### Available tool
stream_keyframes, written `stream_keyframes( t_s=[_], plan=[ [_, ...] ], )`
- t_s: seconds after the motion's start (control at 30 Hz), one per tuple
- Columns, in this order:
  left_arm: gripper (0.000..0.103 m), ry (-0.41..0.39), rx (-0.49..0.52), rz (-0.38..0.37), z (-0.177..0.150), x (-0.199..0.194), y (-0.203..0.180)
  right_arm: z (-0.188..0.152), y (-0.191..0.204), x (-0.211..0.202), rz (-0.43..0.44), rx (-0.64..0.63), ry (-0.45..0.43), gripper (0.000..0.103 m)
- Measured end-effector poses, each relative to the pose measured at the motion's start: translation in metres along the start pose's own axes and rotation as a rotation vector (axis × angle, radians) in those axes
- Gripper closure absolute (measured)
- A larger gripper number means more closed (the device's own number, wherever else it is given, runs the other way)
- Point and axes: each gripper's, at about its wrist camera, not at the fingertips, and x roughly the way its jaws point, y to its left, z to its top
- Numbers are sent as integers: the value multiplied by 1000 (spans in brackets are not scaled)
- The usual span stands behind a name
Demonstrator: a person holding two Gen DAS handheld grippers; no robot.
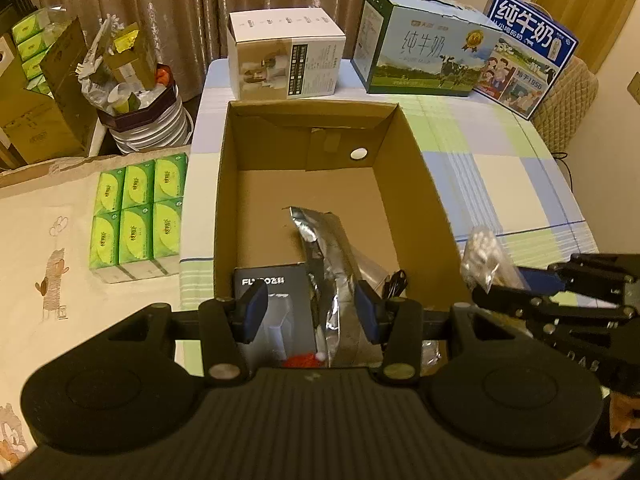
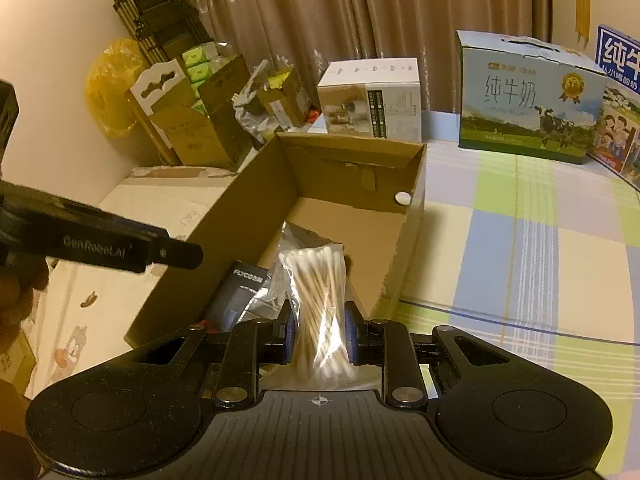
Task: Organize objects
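Red item (image 1: pixel 306 360), perhaps a packet, half-hidden

hidden: black box (image 1: pixel 280 304) lower end behind left tool (image 1: pixel 310 312) | cut off: blue carton (image 2: pixel 618 92) right edge

The left gripper (image 1: pixel 311 312) points steeply downward, its blue-padded jaws standing apart with nothing pressed between them. The right gripper (image 2: pixel 319 332) also tilts downward, its jaws closed tight on what it carries. It sits just to the right of the left one. A hand (image 2: pixel 18 292) grips the left tool's handle.
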Motion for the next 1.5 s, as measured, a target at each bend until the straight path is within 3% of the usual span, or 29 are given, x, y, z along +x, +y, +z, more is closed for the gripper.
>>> stream_keyframes(
  t_s=[0.4, 0.47, 0.5, 0.53, 0.73, 0.97, 1.2, 1.3, 1.5],
  plan=[
    [58, 0, 13, 11, -13, -3, 3, 15, 4, 1, 48, 80, -61, 81],
    [57, 1, 15, 12, -15, -2, 3, 19, 1, 2, 65, 103, -79, 65],
    [56, 0, 15, 11, -15, -3, 3, 20, -1, 1, 57, 119, -97, 42],
    [55, 0, 14, 11, -16, -2, 3, 20, -3, -1, 52, 135, -118, 32],
    [48, -7, 6, 15, -25, -1, 1, 12, -17, -7, 56, 178, -119, 32],
    [32, -40, 19, 38, -45, -13, -15, -16, -28, -25, 21, 214, -93, 32],
    [6, -117, 7, 70, -82, -42, -33, -40, -16, -58, -33, 163, -95, 32],
    [1, -162, -4, 92, -96, -58, -39, -51, -8, -72, -61, 131, -108, 32],
    [1, -245, -9, 140, -124, -91, -53, -74, 10, -99, -101, 65, -137, 32]
  ],
)
